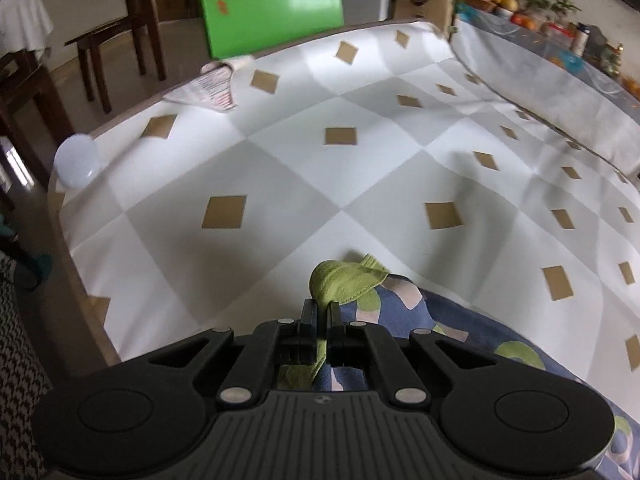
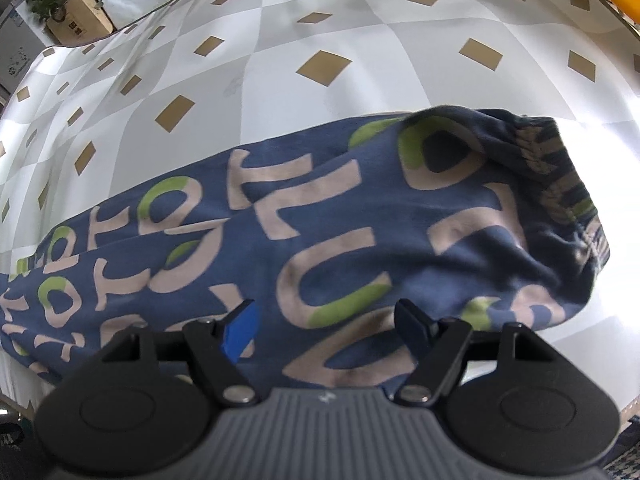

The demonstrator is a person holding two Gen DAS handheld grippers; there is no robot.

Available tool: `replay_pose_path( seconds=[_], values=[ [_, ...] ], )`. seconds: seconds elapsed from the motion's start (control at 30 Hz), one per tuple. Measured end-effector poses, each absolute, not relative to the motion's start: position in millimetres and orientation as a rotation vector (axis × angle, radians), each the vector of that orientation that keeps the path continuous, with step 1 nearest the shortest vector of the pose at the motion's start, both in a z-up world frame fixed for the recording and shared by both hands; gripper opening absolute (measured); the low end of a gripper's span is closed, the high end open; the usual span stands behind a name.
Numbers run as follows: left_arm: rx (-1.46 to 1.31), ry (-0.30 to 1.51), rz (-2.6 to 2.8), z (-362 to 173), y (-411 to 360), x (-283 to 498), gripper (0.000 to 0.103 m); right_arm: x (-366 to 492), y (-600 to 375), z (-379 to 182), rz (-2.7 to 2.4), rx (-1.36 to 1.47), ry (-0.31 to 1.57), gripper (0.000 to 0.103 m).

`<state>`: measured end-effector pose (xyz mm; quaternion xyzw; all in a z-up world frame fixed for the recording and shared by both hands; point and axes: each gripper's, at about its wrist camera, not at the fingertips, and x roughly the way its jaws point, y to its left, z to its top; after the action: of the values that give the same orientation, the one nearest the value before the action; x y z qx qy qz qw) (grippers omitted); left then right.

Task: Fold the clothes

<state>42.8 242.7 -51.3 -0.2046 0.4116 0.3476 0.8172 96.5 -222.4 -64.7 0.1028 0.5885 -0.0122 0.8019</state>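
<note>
Fabric: navy cotton-like pants [image 2: 320, 216] printed with beige and lime letters, with a lime-green cuff [image 1: 344, 280] at one end.
Where it lies: on the table [image 1: 280, 168], which wears a grey-and-white checked cloth with tan squares; most of the garment is spread flat across the near edge.
Long axis: in the right wrist view it runs side to side across the frame, the gathered elastic waistband [image 2: 560, 176] bunched at the right end and the legs trailing off to the left.
Left tongs [image 1: 322, 312]: pinched together on the lime-green cuff, which pokes out just past the tips; the navy cloth trails off to the right beneath them.
Right tongs [image 2: 326, 316]: spread wide apart, gripping nothing, hovering close over the middle of the garment.
Nearer to the waistband: the right tongs; it lies ahead and to their right.
Pose: the left tongs point out low along the table; the right look steeply down at the cloth.
Likely next step: probably carrying the cuff end towards the waistband; whether the right tongs touch the fabric I cannot tell.
</note>
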Motion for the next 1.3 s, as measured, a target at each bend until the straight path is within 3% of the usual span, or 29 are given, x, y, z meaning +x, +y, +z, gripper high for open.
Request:
replay_pose_path(
  seconds=[0.13,0.2,0.37,0.57,0.7,1.1,1.23,1.3],
  values=[
    [-0.453,0.969,0.736,-71,242,50,0.006,97,-228,-69,-0.067,0.226,1.278,0.073],
    [-0.471,0.978,0.772,-74,244,48,0.017,97,-232,-73,-0.077,0.236,1.291,0.074],
    [-0.483,0.967,0.765,-70,240,44,0.030,96,-233,-77,-0.075,0.233,1.300,0.077],
    [-0.394,0.954,0.669,-57,213,49,0.032,92,-234,-77,-0.043,0.212,1.294,0.077],
    [-0.397,0.974,0.548,-52,194,56,0.039,87,-244,-73,-0.035,0.244,1.296,0.077],
    [-0.227,1.144,0.164,-59,113,92,0.040,106,-227,-34,0.206,0.088,1.194,0.076],
    [-0.169,1.178,0.083,-55,97,108,0.041,122,-208,-24,0.348,-0.010,1.126,0.072],
    [-0.145,1.196,0.043,-54,91,118,0.048,130,-200,-24,0.400,-0.038,1.109,0.067]
  ],
)
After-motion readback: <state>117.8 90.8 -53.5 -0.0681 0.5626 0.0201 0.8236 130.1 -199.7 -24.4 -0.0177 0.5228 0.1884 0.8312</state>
